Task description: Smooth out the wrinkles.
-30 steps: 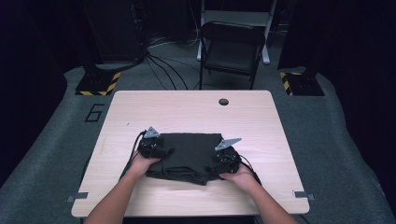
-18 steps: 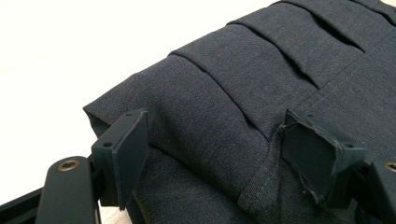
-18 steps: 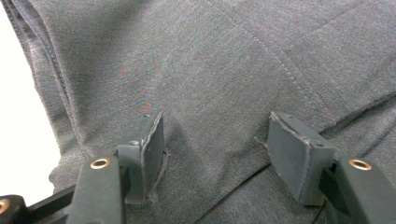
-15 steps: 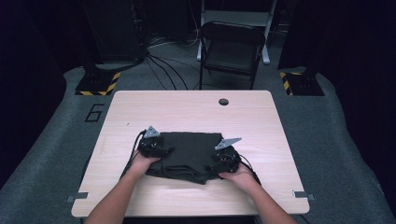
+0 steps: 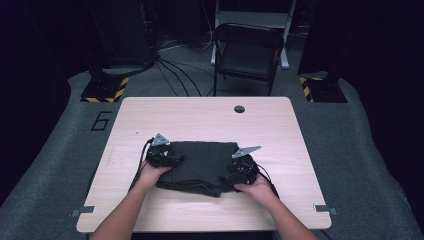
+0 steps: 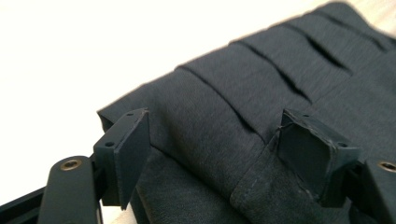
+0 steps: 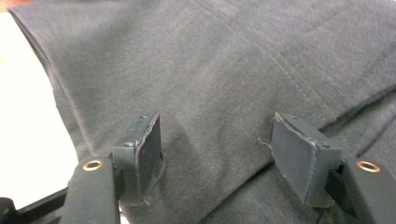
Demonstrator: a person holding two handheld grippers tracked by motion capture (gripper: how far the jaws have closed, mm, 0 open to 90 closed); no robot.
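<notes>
Folded dark garment (image 5: 202,166), near table (image 5: 200,117) front edge, far half bare

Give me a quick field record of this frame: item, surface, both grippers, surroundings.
item: dark folded garment, lying flat in several layers, pleats and a stitched hem visible
surface: light wooden table, round hole near the far edge
left gripper: at the garment's left edge, jaws wide, cloth lying between the pads but not pinched
right gripper: at the garment's right edge, jaws wide, resting over the cloth, jaws have just been opening
surroundings: folding chair beyond the table, grey carpet marked with a 6
</notes>
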